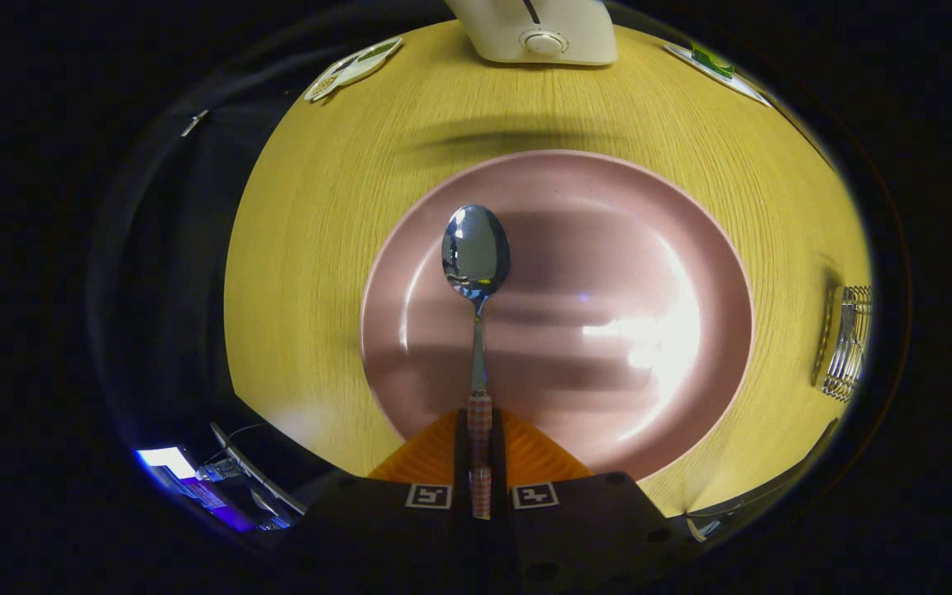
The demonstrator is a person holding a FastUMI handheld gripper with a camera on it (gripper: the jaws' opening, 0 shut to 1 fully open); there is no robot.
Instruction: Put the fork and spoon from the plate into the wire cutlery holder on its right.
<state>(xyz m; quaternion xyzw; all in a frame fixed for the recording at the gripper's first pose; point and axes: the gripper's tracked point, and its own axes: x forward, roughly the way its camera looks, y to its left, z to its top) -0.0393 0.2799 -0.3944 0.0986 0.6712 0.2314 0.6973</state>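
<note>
The gripper (pixel 480 438) points forward and downward, its two fingers (pixel 430 459) drawn close together with only a narrow slit between them. Both press on the checked handle of the spoon (pixel 476 256), which juts straight ahead from between the tips, bowl facing up. The fingers sit level and symmetric.

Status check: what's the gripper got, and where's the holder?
Gripper shut on spoon handle, bowl out ahead over pink plate. Wire cutlery holder off right on the table. Nothing between.
</note>
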